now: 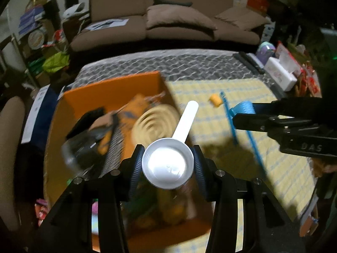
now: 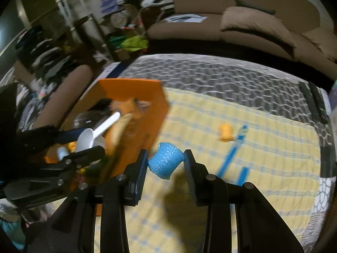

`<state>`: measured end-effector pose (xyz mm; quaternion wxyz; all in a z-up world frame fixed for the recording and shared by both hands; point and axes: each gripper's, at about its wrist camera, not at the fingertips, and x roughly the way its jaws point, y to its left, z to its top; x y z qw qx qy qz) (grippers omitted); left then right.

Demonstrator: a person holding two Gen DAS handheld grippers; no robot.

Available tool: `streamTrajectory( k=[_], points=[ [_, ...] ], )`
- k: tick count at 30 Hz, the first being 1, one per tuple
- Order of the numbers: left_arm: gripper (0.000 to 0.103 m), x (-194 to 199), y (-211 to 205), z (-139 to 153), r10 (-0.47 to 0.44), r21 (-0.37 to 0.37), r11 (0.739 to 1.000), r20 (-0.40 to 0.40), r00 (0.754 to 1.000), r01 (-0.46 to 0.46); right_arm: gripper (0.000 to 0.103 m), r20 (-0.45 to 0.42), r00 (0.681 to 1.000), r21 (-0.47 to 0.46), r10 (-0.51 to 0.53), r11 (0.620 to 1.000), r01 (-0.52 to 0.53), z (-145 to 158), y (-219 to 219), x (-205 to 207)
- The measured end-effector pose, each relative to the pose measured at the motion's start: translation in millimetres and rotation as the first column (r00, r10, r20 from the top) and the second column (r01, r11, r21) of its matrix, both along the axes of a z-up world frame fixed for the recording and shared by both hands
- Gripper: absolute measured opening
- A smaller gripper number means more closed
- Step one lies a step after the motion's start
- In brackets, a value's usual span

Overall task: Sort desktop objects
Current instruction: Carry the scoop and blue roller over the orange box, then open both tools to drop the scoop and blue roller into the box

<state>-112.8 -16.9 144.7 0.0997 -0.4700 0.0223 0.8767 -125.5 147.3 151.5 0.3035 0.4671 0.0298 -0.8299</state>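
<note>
setting: a table under a grey patterned cover, with a yellow checked cloth (image 2: pixel 242 164) spread over the near part; a brown sofa (image 1: pixel 168 16) stands beyond it.
landmark: an open orange box (image 1: pixel 109 88) sits on the table at the left edge of the yellow cloth, already holding blurred items, among them a tan spiral coil (image 1: pixel 155 118) and something dark.
left gripper (image 1: pixel 167 164): held in the air above the orange box, tilted downward; its jaws are partly open and pressed on both sides of the round bowl of a white plastic scoop (image 1: pixel 168 164).
white scoop: gripped by its bowl, with the hollow facing the camera; the handle points away, over the box's right wall.
right gripper (image 2: pixel 166 164): raised over the yellow cloth just right of the orange box; its jaws are narrowed onto a small roll of light blue textured tape (image 2: pixel 166 163), and the roll looks squeezed in at the sides.
blue roll: clear of the cloth, hanging between the right gripper's pads, beside the box's right wall.
left on the cloth: a small yellow cylinder (image 2: pixel 225 132) lies well to the right of the box; just past it lie two thin blue sticks (image 2: pixel 231 154), possibly a toothbrush, though motion blur makes them hard to name.
far right of the box: two dark remote controls (image 2: pixel 316 103) rest at the table's right edge.
</note>
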Motion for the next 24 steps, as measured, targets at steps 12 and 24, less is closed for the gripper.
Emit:
streamTrajectory(
  k=[12, 24],
  points=[
    [0.043, 34.3, -72.8, -17.0, 0.079, 0.005, 0.997, 0.045, 0.996, -0.079, 0.035, 0.064, 0.991, -0.014, 0.114, 0.993, -0.113, -21.3, -94.7, 45.1],
    [0.043, 33.3, -115.1, -49.4, 0.144, -0.040, 0.989, 0.096, 0.985, -0.141, 0.036, 0.153, 0.980, 0.014, 0.130, 0.991, -0.134, -70.8, -147.7, 51.4]
  ],
)
